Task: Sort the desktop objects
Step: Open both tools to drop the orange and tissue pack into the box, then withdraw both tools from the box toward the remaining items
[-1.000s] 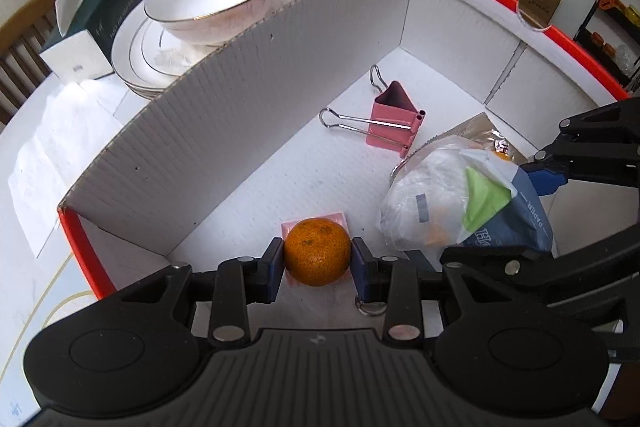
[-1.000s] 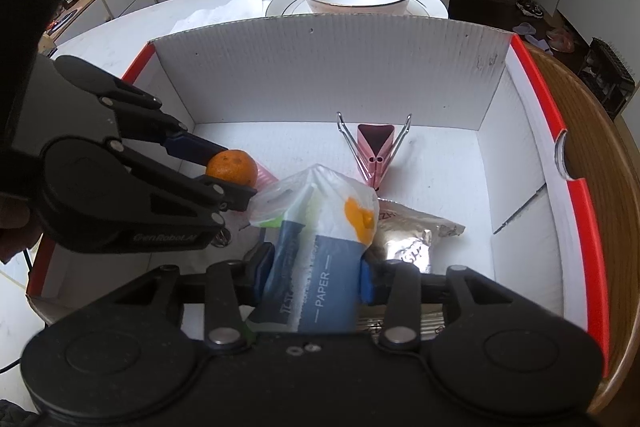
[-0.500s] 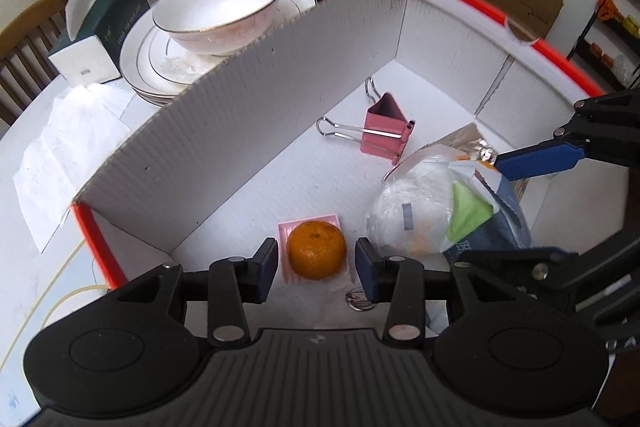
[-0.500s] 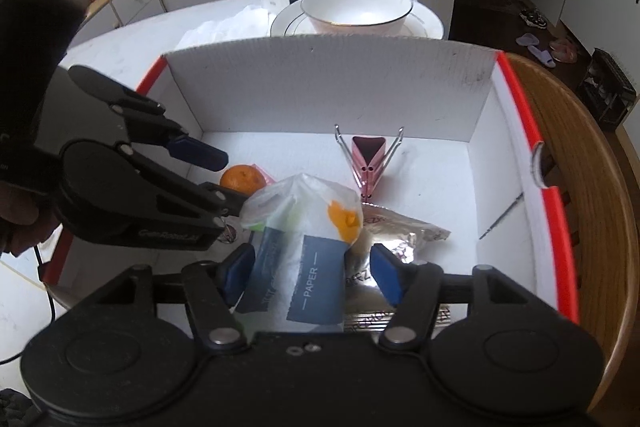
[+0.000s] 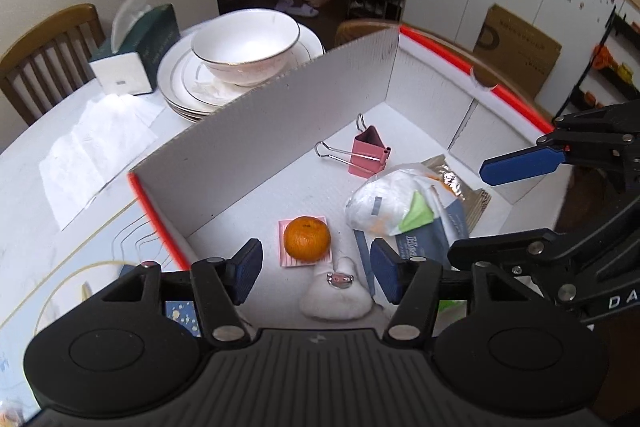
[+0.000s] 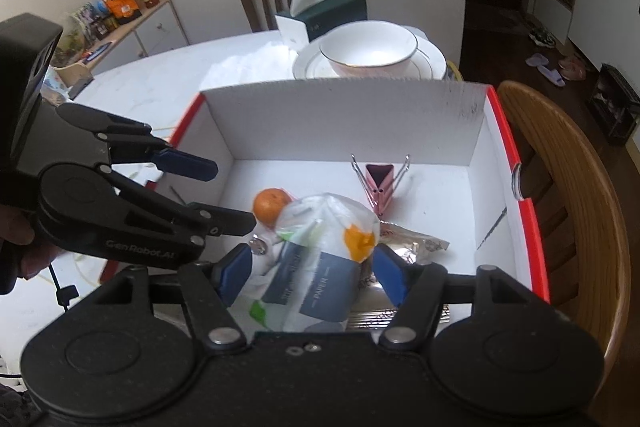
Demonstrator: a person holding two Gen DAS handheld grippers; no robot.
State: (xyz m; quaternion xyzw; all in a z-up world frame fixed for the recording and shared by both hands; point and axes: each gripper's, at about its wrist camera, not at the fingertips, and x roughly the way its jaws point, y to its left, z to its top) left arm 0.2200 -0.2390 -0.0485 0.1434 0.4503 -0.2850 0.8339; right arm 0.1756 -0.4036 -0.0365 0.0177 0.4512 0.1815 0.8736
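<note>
The left claw (image 5: 316,269) was opening with nothing in it — the orange (image 5: 307,239) sat just ahead of it, on a pink pad in the box (image 5: 248,163). The right claw (image 6: 310,273) was opening too, its pads off the tissue pack (image 6: 320,259) between them. I think the round orange could roll away if bumped — the claws were close together.

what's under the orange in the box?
The orange sits on a small pink square pad that lies flat on the floor of the box. Only the pad's edges and corners show; the middle, beneath the fruit, is covered.
</note>
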